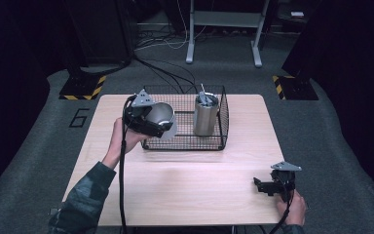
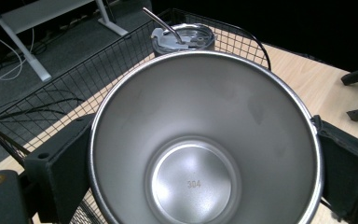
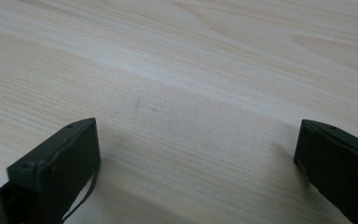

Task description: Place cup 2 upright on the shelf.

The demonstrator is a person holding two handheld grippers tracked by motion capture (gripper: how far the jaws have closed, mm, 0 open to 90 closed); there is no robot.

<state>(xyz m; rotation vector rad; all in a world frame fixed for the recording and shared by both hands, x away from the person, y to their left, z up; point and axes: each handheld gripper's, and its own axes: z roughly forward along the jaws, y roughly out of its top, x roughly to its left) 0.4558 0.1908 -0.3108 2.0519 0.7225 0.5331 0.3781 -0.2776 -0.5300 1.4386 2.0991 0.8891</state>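
Left tool (image 1: 161,122) clamped on a steel cup (image 1: 163,116), one black jaw pressed against each side of the rim. Cup tipped on its side, mouth toward the camera riding on the tool, held at the left edge of a black wire basket (image 1: 219,122) and above the tabletop (image 1: 185,180). In the left gripper view, cup (image 2: 205,140) seen straight down its bore: bare brushed metal inside, "304" stamped on the bottom. Just beyond its rim, a second steel tumbler (image 2: 184,38) with a grey lid and a metal straw (image 2: 161,21) slanting out of it. Same tumbler (image 1: 206,116) standing upright inside the basket in the high view, roughly at the middle, just to the right of the held cup. Basket (image 2: 51,93) set at the far middle of the tabletop.

Right tool (image 1: 262,187) low at the near right corner of the tabletop, well apart from the basket, gripped by a hand (image 1: 294,207) at the tabletop's edge. Jaws spread wide with bare pale wood (image 3: 191,93) between them, holding nothing. Left hand (image 1: 121,141) under the left tool, sleeve in a dark mottled pattern. Grey carpet (image 1: 341,146) around the tabletop, cables trailing across it at the far side.
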